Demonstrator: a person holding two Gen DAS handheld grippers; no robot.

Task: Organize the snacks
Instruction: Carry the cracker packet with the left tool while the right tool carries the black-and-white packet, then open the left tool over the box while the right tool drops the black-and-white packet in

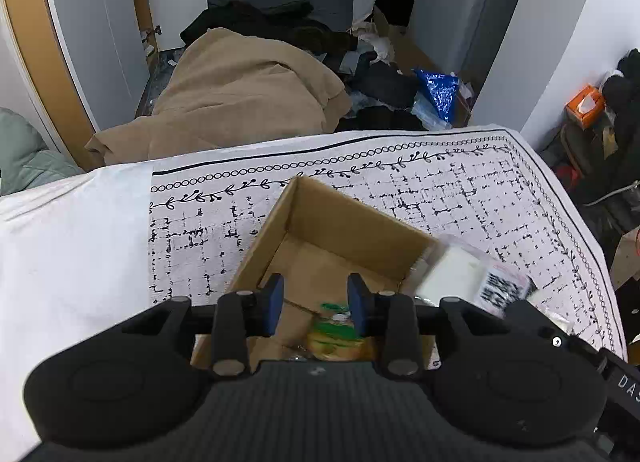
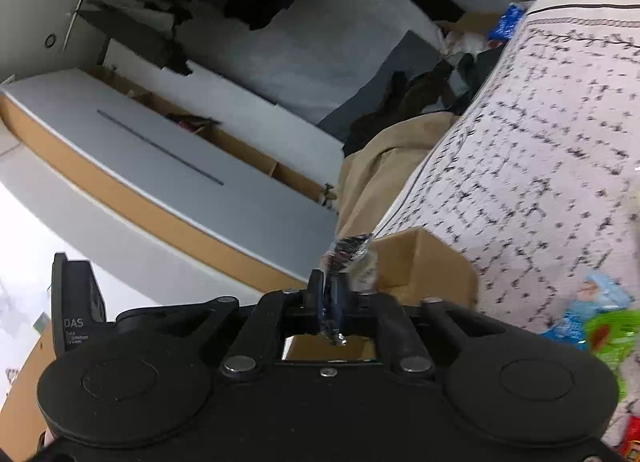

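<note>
An open cardboard box (image 1: 344, 222) stands on the patterned cloth. A green and yellow snack packet (image 1: 334, 336) lies inside it near my side. My left gripper (image 1: 316, 304) hovers open and empty over the box's near end. A white snack in clear wrap (image 1: 460, 274) hangs at the box's right rim, blurred. My right gripper (image 2: 330, 290) is shut on that clear wrapper (image 2: 350, 252) beside the box (image 2: 416, 266). The right view is strongly tilted.
The white patterned tablecloth (image 1: 460, 190) covers the table. Blue and green snack packets (image 2: 596, 322) lie on the cloth at my right. Beyond the table lie a tan blanket (image 1: 240, 94), dark clothes and a blue bag (image 1: 438, 92). Wardrobe doors stand far left.
</note>
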